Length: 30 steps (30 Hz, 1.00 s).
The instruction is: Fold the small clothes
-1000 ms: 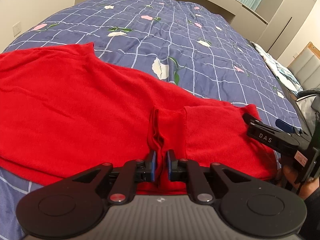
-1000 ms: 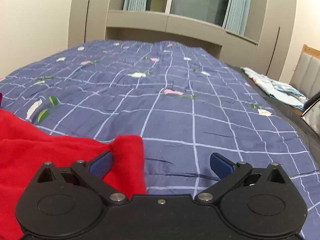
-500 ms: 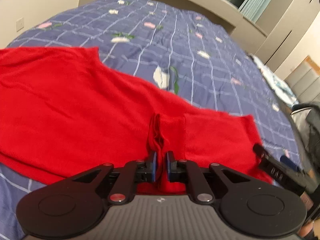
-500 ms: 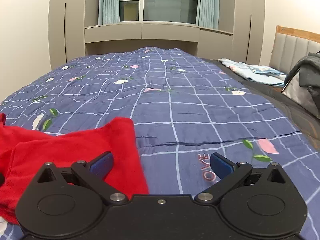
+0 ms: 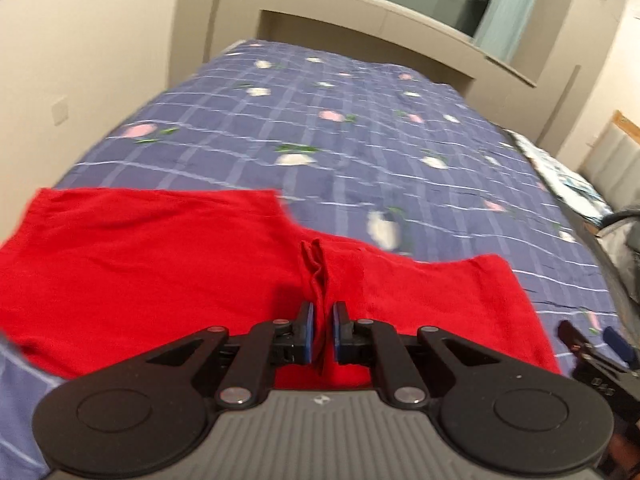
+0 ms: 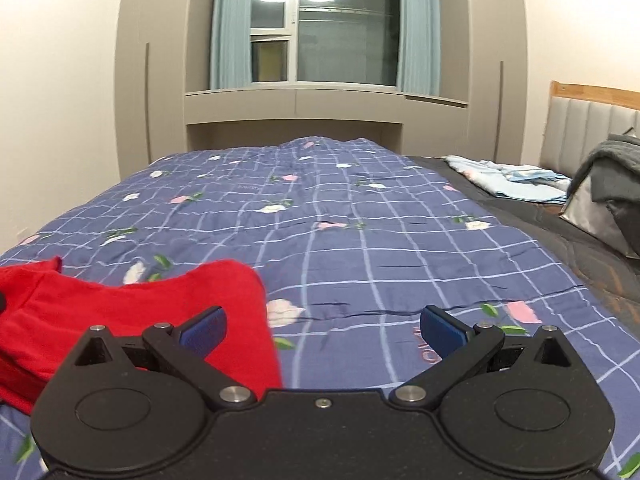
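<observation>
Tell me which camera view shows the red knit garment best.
The left wrist view: the red knit garment lies spread across it, a fold pinched in the left tongs. The right wrist view shows only one end.

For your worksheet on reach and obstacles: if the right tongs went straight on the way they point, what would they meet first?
Probably the blue checked quilt. The right tongs are open; the red garment lies left of centre, under the left finger. Depth is unclear.
</observation>
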Tool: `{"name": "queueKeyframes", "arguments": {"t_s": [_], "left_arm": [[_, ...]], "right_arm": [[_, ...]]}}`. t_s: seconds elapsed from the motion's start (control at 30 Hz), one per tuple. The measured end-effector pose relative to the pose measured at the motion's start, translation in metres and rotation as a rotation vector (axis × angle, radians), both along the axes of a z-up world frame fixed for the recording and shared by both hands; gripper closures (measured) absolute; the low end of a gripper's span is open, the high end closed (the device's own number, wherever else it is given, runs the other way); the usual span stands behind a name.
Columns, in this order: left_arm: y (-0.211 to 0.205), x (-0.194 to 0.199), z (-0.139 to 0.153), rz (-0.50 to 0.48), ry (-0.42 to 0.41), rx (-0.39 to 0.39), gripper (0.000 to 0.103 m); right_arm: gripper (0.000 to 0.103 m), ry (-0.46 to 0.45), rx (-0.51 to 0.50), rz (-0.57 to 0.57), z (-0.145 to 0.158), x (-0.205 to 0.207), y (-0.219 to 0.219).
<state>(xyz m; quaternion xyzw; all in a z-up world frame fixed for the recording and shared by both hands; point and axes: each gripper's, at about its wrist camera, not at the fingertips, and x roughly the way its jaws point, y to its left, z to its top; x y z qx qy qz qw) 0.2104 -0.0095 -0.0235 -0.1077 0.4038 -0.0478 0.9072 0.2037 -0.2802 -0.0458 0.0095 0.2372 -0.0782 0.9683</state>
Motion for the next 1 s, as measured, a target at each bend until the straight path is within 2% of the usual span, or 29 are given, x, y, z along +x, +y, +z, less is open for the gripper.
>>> {"name": "queueKeyframes", "arguments": {"t_s": [0.2, 0.27, 0.33, 0.37, 0.4, 0.47, 0.5, 0.6, 0.7, 0.83, 0.9, 1.0], "left_arm": [[0.028, 0.007, -0.03, 0.048, 0.092, 0.001, 0.093], [0.028, 0.006, -0.035, 0.055, 0.095, 0.003, 0.09], [0.029, 0.005, -0.035, 0.066, 0.094, 0.025, 0.08], [0.028, 0.004, -0.034, 0.079, 0.098, 0.037, 0.069], [0.029, 0.004, -0.032, 0.095, 0.099, 0.047, 0.052], [0.029, 0.004, -0.027, 0.126, 0.083, 0.069, 0.03], [0.028, 0.005, -0.023, 0.135, 0.066, 0.079, 0.025], [0.024, 0.015, -0.017, 0.145, 0.033, 0.102, 0.016], [0.017, 0.029, -0.017, 0.151, 0.018, 0.145, 0.013], [0.01, 0.051, -0.041, 0.152, 0.107, 0.202, 0.012], [0.015, 0.052, -0.05, 0.175, 0.115, 0.167, 0.003], [0.02, 0.052, -0.056, 0.183, 0.106, 0.14, 0.0]], "right_arm": [[0.001, 0.082, -0.04, 0.087, -0.02, 0.009, 0.026], [0.001, 0.111, -0.053, 0.106, -0.027, 0.012, 0.03], [0.001, 0.117, -0.042, 0.106, -0.027, 0.013, 0.029], [0.001, 0.115, -0.037, 0.103, -0.026, 0.014, 0.028], [0.001, 0.112, -0.037, 0.104, -0.025, 0.015, 0.027], [0.001, 0.102, -0.054, 0.117, -0.021, 0.021, 0.026], [0.001, 0.093, -0.068, 0.124, -0.02, 0.025, 0.026], [0.001, 0.073, -0.112, 0.153, -0.013, 0.05, 0.028], [0.001, 0.056, -0.152, 0.183, -0.009, 0.082, 0.029], [0.001, 0.114, -0.211, 0.165, -0.023, 0.122, 0.028], [0.001, 0.17, -0.202, 0.156, -0.036, 0.132, 0.024], [0.001, 0.167, -0.129, 0.156, -0.044, 0.132, 0.013]]}}
